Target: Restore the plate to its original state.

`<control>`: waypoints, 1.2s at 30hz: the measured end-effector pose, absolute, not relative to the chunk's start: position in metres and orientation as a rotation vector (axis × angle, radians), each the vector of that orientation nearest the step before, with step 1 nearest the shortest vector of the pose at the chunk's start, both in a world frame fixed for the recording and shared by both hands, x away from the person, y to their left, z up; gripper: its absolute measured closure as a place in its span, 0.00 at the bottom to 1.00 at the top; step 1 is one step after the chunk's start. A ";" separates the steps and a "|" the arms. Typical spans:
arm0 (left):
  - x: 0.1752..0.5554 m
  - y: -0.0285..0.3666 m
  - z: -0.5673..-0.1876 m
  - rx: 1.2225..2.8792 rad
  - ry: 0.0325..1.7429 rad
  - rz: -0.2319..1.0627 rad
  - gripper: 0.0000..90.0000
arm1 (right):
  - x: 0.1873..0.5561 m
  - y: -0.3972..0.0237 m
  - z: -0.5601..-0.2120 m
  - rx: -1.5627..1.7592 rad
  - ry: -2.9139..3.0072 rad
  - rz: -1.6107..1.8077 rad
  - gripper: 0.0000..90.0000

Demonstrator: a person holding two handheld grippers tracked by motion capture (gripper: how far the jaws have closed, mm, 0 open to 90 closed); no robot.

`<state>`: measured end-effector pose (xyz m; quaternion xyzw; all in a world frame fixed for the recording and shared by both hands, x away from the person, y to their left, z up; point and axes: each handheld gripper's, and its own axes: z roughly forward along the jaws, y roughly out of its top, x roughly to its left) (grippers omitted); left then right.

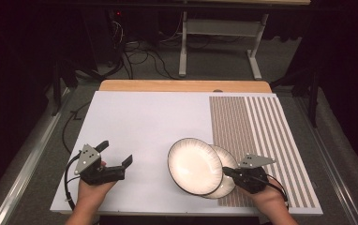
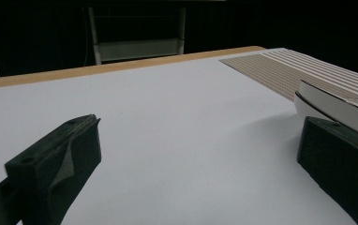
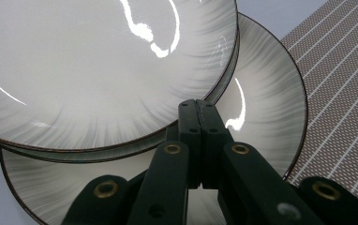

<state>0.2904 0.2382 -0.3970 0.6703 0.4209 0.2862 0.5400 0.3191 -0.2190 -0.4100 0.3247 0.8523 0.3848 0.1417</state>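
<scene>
— What's biggest from where you stand?

— The table [image 1: 135,122], covered in a white sheet, with a wooden edge along the far side. On its right lies a brown striped mat [image 1: 261,136], fine stripes on its left half, wider ones on its right.

— And on it?

— Two white plates with dark rims and grey streaks running in from the edge. The upper plate [image 1: 194,165] is tilted, its left side raised, and overlaps the lower plate [image 1: 226,185], which lies partly on the white sheet and partly on the mat's near-left corner.

— Who has hold of them?

— The right gripper [image 1: 227,172], held in the person's right hand [image 1: 266,197] at the near right. In the right gripper view its jaws are pressed tight together, right at the rim of the upper plate [image 3: 97,70], with the lower plate [image 3: 266,98] spread beneath. It looks to be pinching that rim, though the contact itself is hidden by the jaws.

— The other one?

— The left gripper [image 1: 116,157] sits in the left hand [image 1: 93,190] at the near left, well apart from the plates. Its jaws are spread wide with nothing between them but bare white sheet; in the left gripper view a plate edge [image 2: 336,105] shows beyond the right-hand jaw.
</scene>
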 end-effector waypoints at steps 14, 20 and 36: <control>0.289 0.238 -0.396 1.596 0.988 0.692 0.01 | 0.319 -0.219 -0.410 0.933 2.461 1.110 1.00; 0.288 0.239 -0.395 1.592 0.989 0.697 0.01 | 0.319 -0.219 -0.410 0.939 2.460 1.111 1.00; 0.289 0.239 -0.395 1.596 0.989 0.697 0.01 | 0.319 -0.219 -0.410 0.935 2.460 1.107 1.00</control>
